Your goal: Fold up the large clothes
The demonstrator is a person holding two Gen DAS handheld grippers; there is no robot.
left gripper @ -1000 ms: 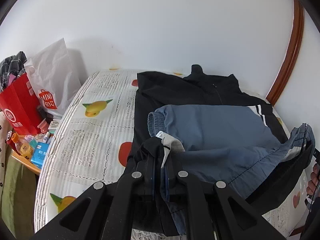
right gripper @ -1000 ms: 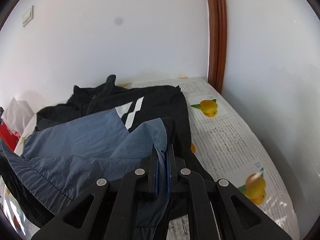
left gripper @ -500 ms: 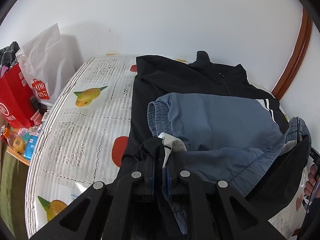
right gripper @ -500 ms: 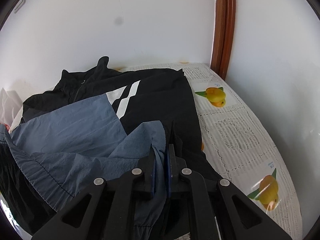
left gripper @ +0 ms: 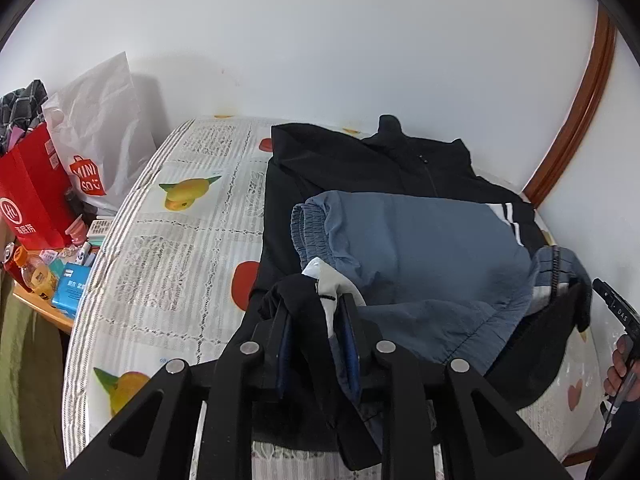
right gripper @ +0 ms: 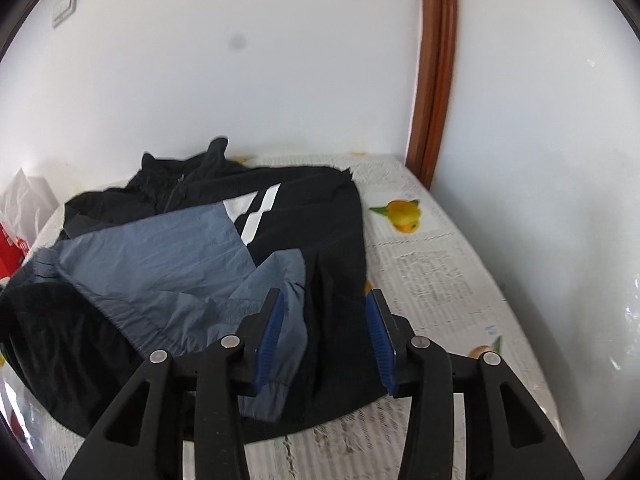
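A black jacket point(left gripper: 360, 168) with a blue-grey panel point(left gripper: 408, 240) and white stripes lies on the fruit-print tablecloth point(left gripper: 180, 248), its lower part folded up over the body. My left gripper point(left gripper: 316, 308) is at the near left corner of the fold. Its jaws are opening, and a bunch of black hem and white lining still sits loosely between them. My right gripper point(right gripper: 324, 296) is also opening, its blue pads point(right gripper: 272, 332) well apart. The jacket point(right gripper: 160, 252) hem lies on the fold below and between those pads, with nothing pinched.
A red paper bag point(left gripper: 32, 196), a white plastic bag point(left gripper: 100, 120), bottles and small boxes point(left gripper: 48, 272) crowd a side shelf at the left. A brown door frame point(right gripper: 436, 80) stands in the white wall's corner. A person's hand point(left gripper: 624, 360) shows at the right edge.
Both grippers were shut on the jacket's hem. Now their jaws have parted, the right one widely, and the hem on the right has dropped onto the fold.
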